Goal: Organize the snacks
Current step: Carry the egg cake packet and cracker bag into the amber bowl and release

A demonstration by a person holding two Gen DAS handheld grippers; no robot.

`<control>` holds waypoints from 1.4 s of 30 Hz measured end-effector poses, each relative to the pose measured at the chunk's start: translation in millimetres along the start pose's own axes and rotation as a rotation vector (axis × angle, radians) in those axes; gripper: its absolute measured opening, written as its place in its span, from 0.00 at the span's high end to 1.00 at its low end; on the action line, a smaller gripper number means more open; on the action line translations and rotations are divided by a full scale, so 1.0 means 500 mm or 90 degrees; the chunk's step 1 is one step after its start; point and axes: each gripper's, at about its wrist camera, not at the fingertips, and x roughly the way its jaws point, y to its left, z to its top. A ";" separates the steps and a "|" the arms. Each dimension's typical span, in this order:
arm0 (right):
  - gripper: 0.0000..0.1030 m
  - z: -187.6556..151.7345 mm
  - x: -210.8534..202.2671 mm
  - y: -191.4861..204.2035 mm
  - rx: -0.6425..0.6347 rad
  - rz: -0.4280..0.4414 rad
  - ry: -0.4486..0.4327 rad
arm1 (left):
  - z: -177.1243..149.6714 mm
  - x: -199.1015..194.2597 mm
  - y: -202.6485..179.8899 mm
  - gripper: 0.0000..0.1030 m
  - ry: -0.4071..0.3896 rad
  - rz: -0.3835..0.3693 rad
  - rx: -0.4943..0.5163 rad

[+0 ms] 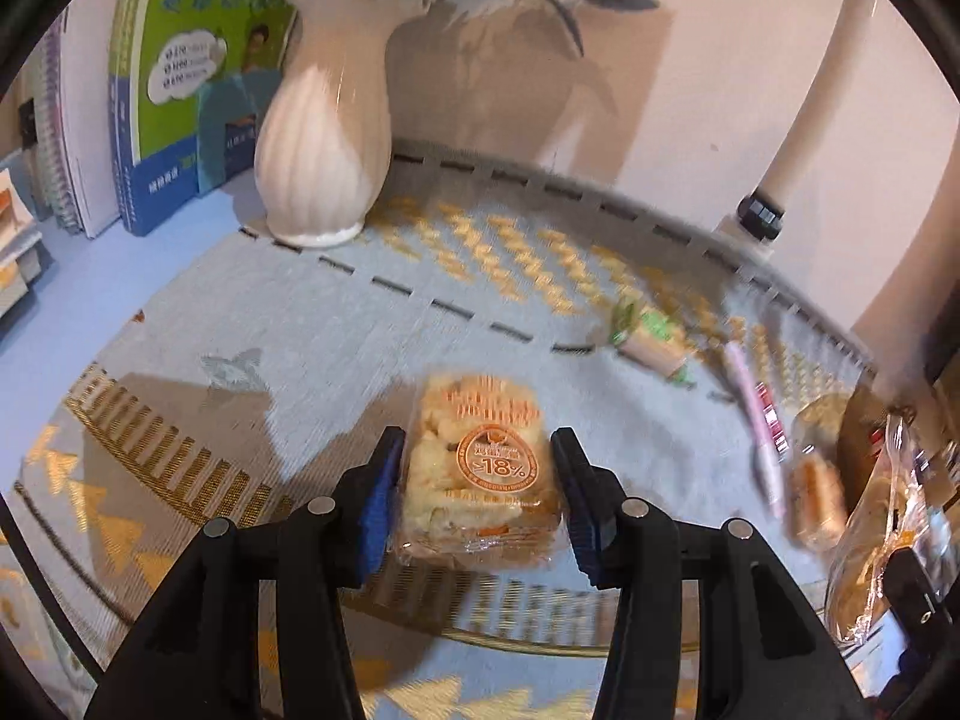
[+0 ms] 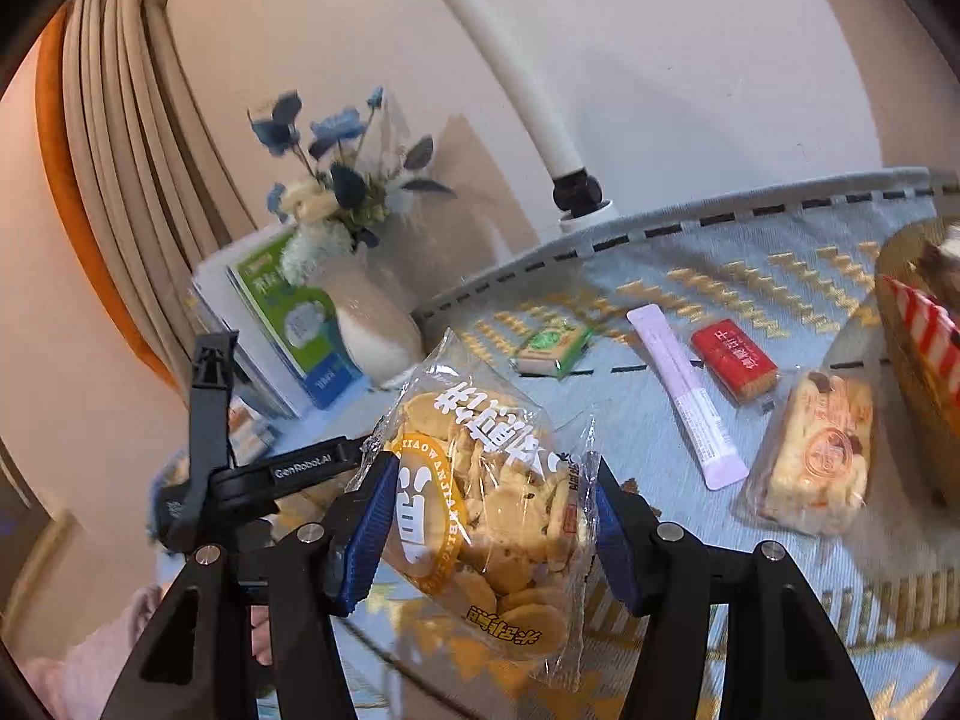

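My left gripper (image 1: 477, 474) is shut on a square wrapped pastry (image 1: 480, 468) with an orange "18%" seal, held just above the blue patterned cloth (image 1: 336, 324). My right gripper (image 2: 492, 510) is shut on a clear bag of small round cookies (image 2: 486, 510), lifted above the cloth. On the cloth in the right wrist view lie a second wrapped pastry (image 2: 819, 456), a red snack bar (image 2: 735, 360), a pink stick sachet (image 2: 687, 396) and a green-wrapped snack (image 2: 552, 345). The green snack (image 1: 651, 342) and sachet (image 1: 756, 420) also show in the left wrist view.
A cream vase with flowers (image 1: 324, 138) and upright books (image 1: 174, 84) stand at the back left. A white lamp pole (image 2: 510, 66) is clamped at the table's back edge. A wicker basket (image 2: 912, 348) with a red-striped packet sits at the far right.
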 end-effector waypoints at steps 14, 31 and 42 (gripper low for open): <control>0.43 0.218 -0.235 -0.114 0.040 -0.121 -0.093 | 0.105 -0.108 -0.337 0.44 -0.018 -0.083 0.243; 0.43 0.153 -0.198 -0.194 0.092 -0.134 -0.037 | -0.062 0.137 -0.269 0.14 0.245 -0.049 0.217; 0.43 0.230 -0.243 -0.204 0.086 -0.201 -0.036 | 0.021 0.052 -0.334 0.26 0.148 -0.067 0.219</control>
